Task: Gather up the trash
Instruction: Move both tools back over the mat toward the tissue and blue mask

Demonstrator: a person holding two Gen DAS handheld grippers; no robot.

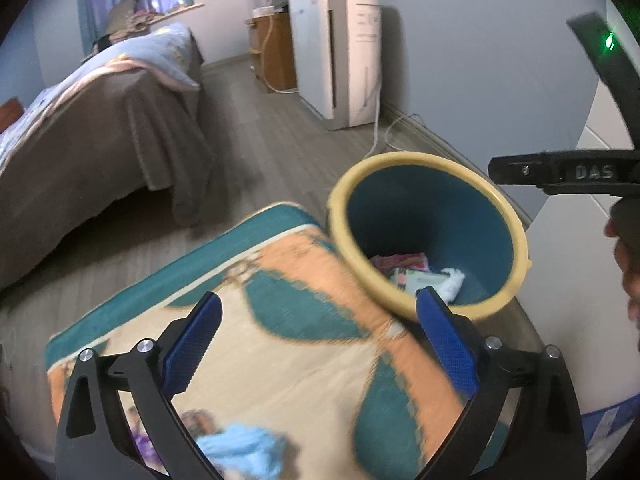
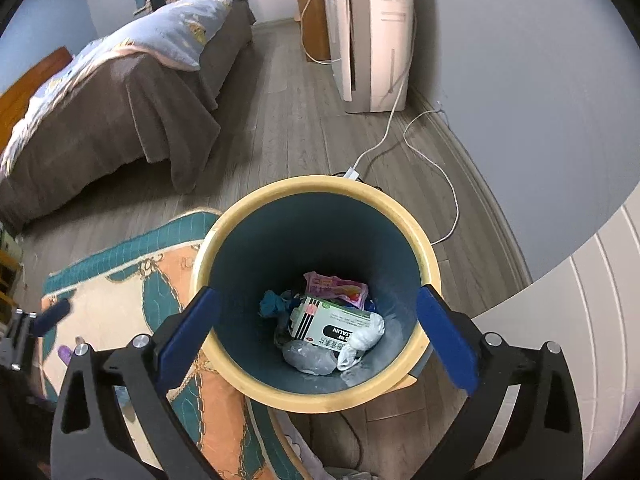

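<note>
A: Checking left wrist view: left gripper (image 1: pixel 318 334) was spread wide, nothing in it, over the rug (image 1: pixel 280 360); light-blue crumpled scrap (image 1: pixel 244 454) lay just below.
B: Right wrist view: right gripper (image 2: pixel 318 334) also wide and empty above the trash bin (image 2: pixel 424 248); medicine box (image 2: pixel 332 326) sat inside. Best to centre on the scrap before closing.
</note>
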